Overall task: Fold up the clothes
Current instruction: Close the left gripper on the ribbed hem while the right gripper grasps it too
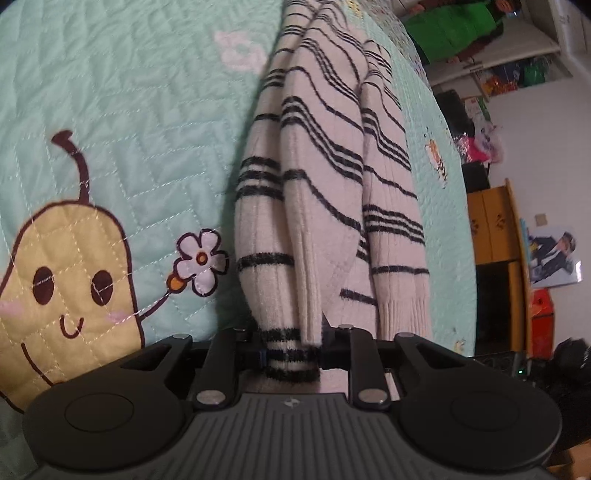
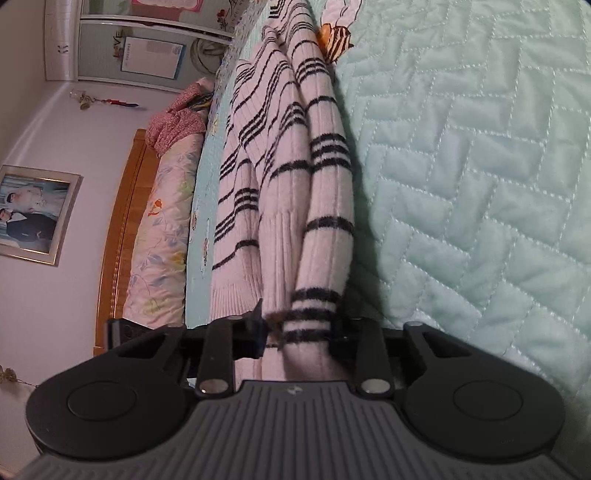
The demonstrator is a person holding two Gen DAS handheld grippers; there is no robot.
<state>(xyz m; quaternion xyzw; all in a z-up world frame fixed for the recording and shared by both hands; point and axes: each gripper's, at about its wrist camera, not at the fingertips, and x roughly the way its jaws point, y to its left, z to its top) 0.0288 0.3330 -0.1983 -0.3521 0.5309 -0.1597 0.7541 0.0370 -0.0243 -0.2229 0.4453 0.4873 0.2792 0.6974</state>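
Observation:
A cream knitted sweater with black stripes (image 1: 325, 155) lies bunched in long folds on a mint quilted bedspread (image 1: 129, 110). In the left wrist view my left gripper (image 1: 291, 356) is shut on a striped fold of the sweater, the knit squeezed between both black fingers. A ribbed cuff (image 1: 402, 314) hangs just right of that grip. In the right wrist view the same sweater (image 2: 291, 166) stretches away from my right gripper (image 2: 299, 332), which is shut on another striped fold. The pads themselves are hidden by the fabric in both views.
The bedspread carries a yellow pear figure with a flower (image 1: 66, 280). A wooden headboard (image 2: 118, 236) and a floral pillow (image 2: 162, 236) line one side of the bed. Yellow cabinets (image 1: 495, 229), bags and a green garment (image 1: 450, 29) stand past the other edge.

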